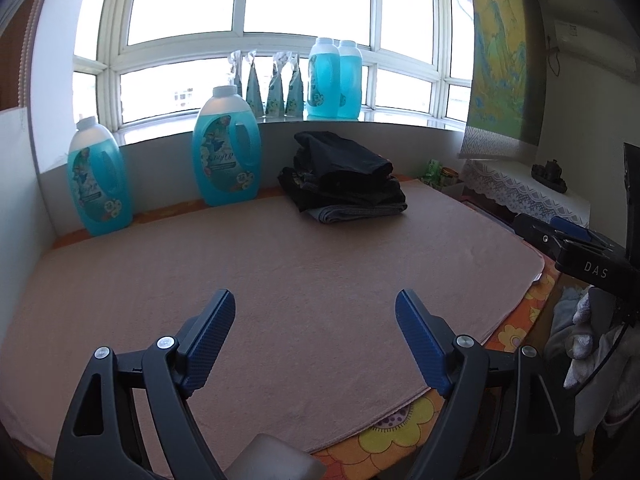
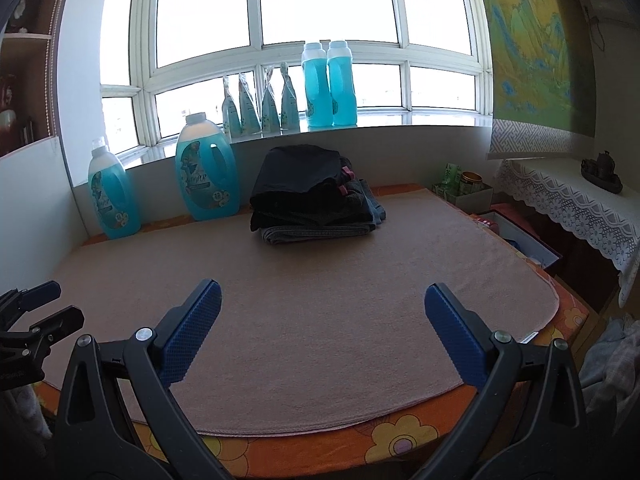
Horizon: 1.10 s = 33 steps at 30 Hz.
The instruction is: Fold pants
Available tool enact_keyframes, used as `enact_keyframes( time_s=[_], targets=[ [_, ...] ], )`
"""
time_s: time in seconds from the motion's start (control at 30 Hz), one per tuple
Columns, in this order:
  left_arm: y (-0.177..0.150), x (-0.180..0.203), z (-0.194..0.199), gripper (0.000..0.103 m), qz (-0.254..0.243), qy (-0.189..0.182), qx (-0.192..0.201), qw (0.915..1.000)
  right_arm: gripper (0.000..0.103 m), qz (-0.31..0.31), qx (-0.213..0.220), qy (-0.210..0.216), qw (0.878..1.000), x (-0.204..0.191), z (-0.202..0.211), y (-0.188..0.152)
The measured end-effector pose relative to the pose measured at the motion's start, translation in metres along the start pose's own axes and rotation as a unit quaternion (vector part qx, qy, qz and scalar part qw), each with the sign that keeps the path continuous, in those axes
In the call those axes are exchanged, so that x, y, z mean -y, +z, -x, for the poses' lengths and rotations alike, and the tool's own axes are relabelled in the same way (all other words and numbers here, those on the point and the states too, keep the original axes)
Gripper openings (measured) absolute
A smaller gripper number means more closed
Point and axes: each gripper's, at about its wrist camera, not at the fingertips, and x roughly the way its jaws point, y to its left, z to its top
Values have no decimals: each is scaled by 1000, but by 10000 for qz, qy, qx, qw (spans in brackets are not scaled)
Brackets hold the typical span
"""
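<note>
A stack of folded dark pants lies at the far side of the pink towel on the table; it also shows in the right wrist view, with a grey folded piece at the bottom. My left gripper is open and empty above the near part of the towel. My right gripper is open and empty, also over the near part of the towel. The right gripper shows at the right edge of the left wrist view, held in a gloved hand. The left gripper shows at the left edge of the right wrist view.
Two blue detergent bottles stand against the back wall left of the stack. More bottles and pouches sit on the windowsill. A lace-covered side table and boxes stand to the right. Loose cloth lies low right.
</note>
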Motion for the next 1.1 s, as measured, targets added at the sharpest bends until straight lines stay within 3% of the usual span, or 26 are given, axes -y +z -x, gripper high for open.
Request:
enact_keyframes(
  time_s=[1.1],
  targets=[
    [-8,-19,10,83,104,249,45,9996,103,170,-5,33,9998,-10,-3,-2]
  ],
)
